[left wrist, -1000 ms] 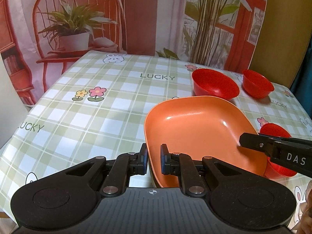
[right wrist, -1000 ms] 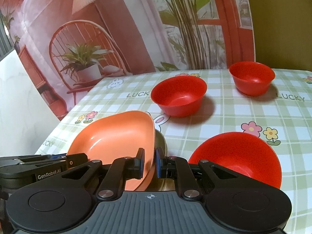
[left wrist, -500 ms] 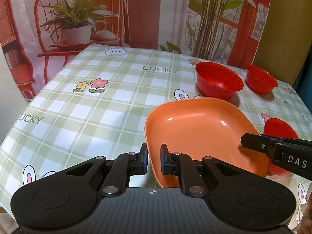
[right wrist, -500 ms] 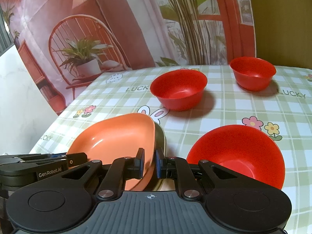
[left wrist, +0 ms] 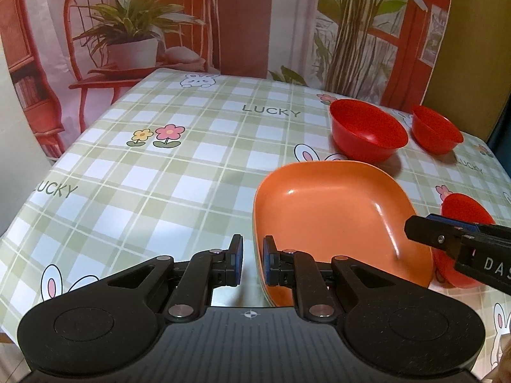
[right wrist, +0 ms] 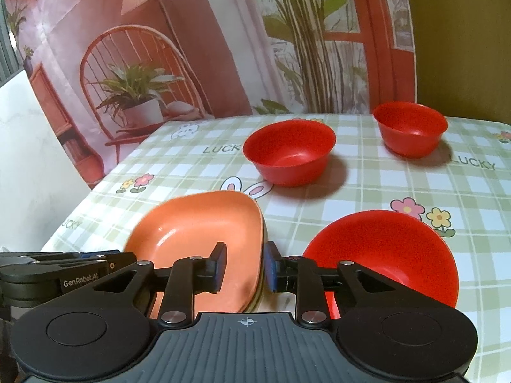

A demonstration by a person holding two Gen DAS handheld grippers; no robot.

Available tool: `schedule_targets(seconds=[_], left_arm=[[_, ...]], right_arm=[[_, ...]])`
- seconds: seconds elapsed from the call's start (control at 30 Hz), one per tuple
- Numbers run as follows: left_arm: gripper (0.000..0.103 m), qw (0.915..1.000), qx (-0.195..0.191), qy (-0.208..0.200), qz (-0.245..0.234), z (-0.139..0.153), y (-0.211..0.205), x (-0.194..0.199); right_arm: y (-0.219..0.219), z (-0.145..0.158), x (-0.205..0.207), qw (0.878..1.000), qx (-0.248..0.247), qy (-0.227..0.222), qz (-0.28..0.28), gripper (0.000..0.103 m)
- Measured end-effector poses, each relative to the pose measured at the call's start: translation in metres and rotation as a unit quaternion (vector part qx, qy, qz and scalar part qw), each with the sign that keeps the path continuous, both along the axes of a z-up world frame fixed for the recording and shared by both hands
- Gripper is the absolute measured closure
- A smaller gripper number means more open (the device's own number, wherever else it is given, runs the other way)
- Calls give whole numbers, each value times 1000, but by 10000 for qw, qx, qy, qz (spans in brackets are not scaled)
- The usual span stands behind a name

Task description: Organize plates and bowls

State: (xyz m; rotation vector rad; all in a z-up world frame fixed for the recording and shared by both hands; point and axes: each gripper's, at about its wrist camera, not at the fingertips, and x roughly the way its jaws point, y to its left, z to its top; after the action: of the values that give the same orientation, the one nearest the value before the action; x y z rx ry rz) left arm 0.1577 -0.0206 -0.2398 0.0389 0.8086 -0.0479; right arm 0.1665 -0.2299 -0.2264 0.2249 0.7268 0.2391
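Orange plate (left wrist: 332, 210), seemingly stacked, empty like three red bowls (right wrist: 289, 151); left claw (left wrist: 252, 265) pinches it, right claw (right wrist: 244, 266) opening.

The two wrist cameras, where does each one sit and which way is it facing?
Left wrist: rides the left gripper, looking down its fingers over the orange plate's near-left rim; the right gripper pokes in at right.
Right wrist: rides the right gripper, jaws opening around the plate's right edge; the left gripper shows at left.
Both share the plate, three red bowls and the checked tablecloth.
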Motion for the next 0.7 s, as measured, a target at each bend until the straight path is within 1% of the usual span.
schedule_targets(seconds=[0.37,0.57,0.7], left_arm=[[89,10000,27,-11,-6,-2,-2,-2],[89,9999,-34,-82,64,3,0,-1],[89,9996,-110,-228,90,18,4,3]], right_arm=[[7,-9,1,9995,-229,166,110,78],[2,-1,-1,9998,-167,-42,43,78],[-11,14,0,9994,-173,-298,-100,78]])
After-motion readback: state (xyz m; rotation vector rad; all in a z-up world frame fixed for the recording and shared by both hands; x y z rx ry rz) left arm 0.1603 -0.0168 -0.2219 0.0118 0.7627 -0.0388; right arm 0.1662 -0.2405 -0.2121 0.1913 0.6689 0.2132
